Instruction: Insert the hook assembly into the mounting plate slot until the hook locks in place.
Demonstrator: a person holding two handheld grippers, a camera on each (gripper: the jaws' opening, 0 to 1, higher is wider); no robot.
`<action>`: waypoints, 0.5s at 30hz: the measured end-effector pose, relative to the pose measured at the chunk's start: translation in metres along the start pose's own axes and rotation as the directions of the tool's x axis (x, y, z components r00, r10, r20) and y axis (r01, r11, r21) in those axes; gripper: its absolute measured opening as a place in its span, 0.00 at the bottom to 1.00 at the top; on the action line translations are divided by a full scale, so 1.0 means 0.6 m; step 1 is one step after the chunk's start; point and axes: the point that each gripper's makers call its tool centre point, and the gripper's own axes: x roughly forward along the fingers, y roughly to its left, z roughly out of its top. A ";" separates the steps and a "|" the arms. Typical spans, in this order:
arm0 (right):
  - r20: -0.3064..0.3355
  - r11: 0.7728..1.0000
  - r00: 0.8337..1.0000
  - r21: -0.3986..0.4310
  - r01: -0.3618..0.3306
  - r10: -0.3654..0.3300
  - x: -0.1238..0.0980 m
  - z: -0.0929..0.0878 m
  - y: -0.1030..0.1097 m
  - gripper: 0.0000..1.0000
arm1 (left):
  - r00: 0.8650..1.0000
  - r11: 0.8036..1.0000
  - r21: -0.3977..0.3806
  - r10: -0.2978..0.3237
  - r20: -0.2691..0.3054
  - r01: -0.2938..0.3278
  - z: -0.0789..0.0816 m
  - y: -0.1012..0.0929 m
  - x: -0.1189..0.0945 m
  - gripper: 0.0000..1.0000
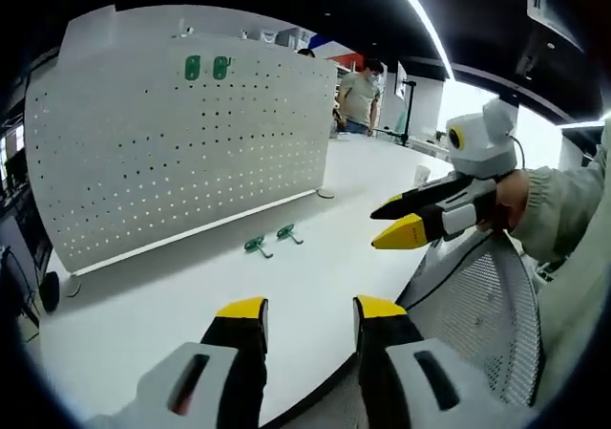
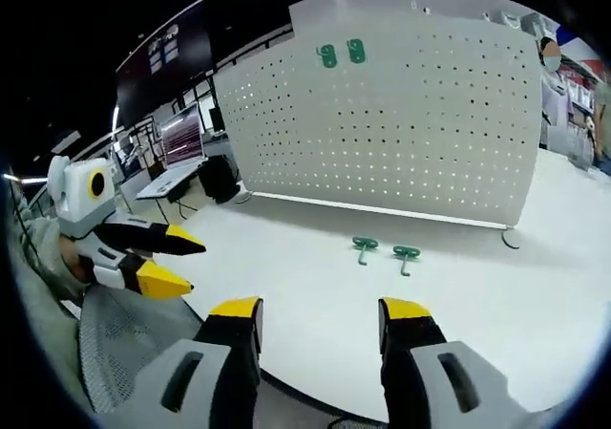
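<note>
White and wide, the worktop [image 2: 315, 324] is carrying a tall perforated mounting plate [image 2: 401, 114] that is standing upright at its far side. Two green hooks [image 2: 342, 53] are already sitting high on the plate, side by side. Two more green hook assemblies are lying flat on the worktop in front of the plate, just beside each other: the left hook assembly [image 2: 364, 246] and the right hook assembly [image 2: 406, 254]. In the left gripper view the same loose pair [image 1: 272, 240] is lying near the foot of the plate [image 1: 181, 133].

Both tools are hanging back at the near edge, well apart from the hooks. The right tool [image 2: 320, 314] is released, jaws spread, grasping nothing. The left tool [image 1: 310, 310] is also released and empty.

I judge the step in hand is reaching for one loose hook. To do it well, the person should be bringing one tool down over a single hook, closing on its flat base and not on the thin curved stem, so the back tabs are staying free for the slots. The neighbour is lying close, so approaching from the outer side would be avoiding a knock. Someone is standing in the background [image 1: 358, 99].
</note>
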 end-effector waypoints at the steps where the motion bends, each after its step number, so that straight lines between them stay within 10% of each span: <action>1: 0.001 1.000 1.000 0.000 -0.001 0.001 0.000 0.001 0.001 0.47 | 1.000 1.000 0.001 -0.005 -0.004 0.005 0.000 -0.002 0.001 0.37; 15: 0.016 1.000 1.000 0.019 -0.007 0.007 -0.005 0.005 0.000 0.46 | 1.000 0.998 0.066 -0.010 -0.017 0.012 0.033 0.022 0.023 0.37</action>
